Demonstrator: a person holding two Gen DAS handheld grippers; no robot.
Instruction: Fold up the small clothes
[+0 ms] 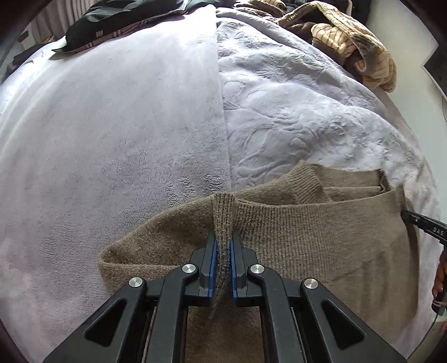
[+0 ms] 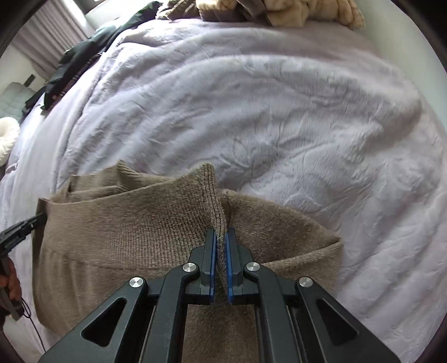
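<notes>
On the lilac blanket (image 1: 139, 125), seen from the left wrist, the brown sweater (image 1: 307, 237) lies partly folded; the left gripper (image 1: 222, 245) pinches a ribbed fold at its near edge. From the right wrist, the right gripper (image 2: 220, 243) likewise clamps a knit ridge of the sweater (image 2: 125, 223), the tan clothes pile (image 2: 279, 11) far beyond.

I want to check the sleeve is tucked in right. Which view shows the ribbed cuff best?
The left wrist view: the cuff lies unblocked and sharp on the brown sweater, ribs clear. The right wrist view shows the same cuff farther off to the left, smaller and slightly blurred.
</notes>
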